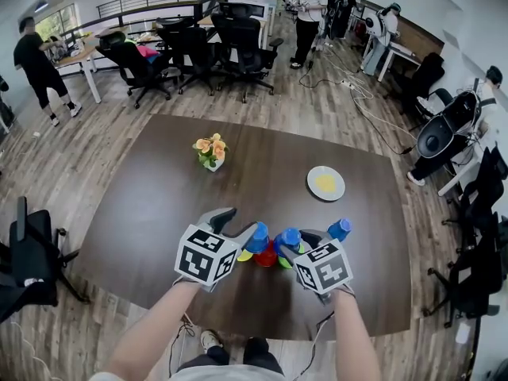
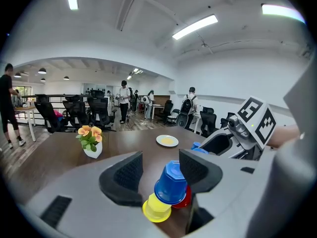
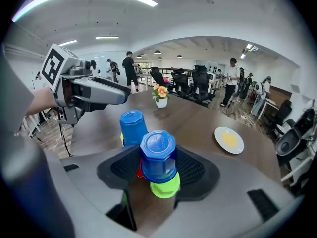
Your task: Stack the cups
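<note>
Right gripper (image 3: pixel 158 151) is clamped on the right blue cup (image 3: pixel 158 157), a pad on each flank. The cup sits mouth down over the green cup (image 3: pixel 166 186), toward the near edge of the table (image 1: pixel 159 205). Left gripper (image 1: pixel 238 227) is loose, jaws apart around the left blue cup (image 2: pixel 171 183). That one leans on the yellow cup (image 2: pixel 156 208), with the red cup (image 2: pixel 184 198) just behind. There's a clear gap on 1 side of it, and the other side sits right at the pad.

My read: this is the seating step. Keep the right cup square over the green one, press straight down, and let go only once it sits without rocking. The 2 piles are close, so the left jaws should not nudge their leaning cup.

Hard to tell whether blue is fully home on green, because the rims meet behind the jaw. In the head view there's also a blue shape (image 1: pixel 340 228) beside the right gripper. Cup or gripper part, I can't say.
</note>
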The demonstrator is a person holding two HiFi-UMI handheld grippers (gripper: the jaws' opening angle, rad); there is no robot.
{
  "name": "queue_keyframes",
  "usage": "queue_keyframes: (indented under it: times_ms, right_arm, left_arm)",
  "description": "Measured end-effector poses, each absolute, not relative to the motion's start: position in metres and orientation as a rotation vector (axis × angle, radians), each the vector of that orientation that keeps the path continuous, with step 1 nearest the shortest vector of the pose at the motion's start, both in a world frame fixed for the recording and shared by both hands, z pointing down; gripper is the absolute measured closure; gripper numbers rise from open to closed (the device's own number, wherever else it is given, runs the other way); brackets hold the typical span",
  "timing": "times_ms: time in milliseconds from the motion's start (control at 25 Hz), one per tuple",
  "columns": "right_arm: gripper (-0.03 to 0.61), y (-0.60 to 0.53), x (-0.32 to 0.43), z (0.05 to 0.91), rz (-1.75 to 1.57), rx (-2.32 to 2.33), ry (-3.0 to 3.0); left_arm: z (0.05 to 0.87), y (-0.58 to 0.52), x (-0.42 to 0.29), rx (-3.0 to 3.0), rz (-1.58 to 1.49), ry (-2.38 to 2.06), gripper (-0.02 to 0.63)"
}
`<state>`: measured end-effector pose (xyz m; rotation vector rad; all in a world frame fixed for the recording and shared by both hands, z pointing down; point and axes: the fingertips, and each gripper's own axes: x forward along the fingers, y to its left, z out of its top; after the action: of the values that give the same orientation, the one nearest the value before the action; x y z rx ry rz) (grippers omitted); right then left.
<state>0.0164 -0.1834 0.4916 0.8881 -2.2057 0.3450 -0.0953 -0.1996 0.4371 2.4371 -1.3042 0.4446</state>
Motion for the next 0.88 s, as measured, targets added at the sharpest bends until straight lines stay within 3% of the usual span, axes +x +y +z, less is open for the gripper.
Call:
queue_keyframes:
  times_ms: [520, 880]
  right_arm:
    - [0.345, -0.179, 0.028, 0.463, 0.394, 0.973, -2.334]
    - [0.345, -0.201, 0.116, 0.453, 0.462, 1.332, -2.318]
  left_arm:
    - [0.419, -0.201, -0.073, 2.494, 0.435, -1.285, 0.383]
    - [0.408, -0.211, -0.033, 2.551, 0.474, -1.259, 0.383]
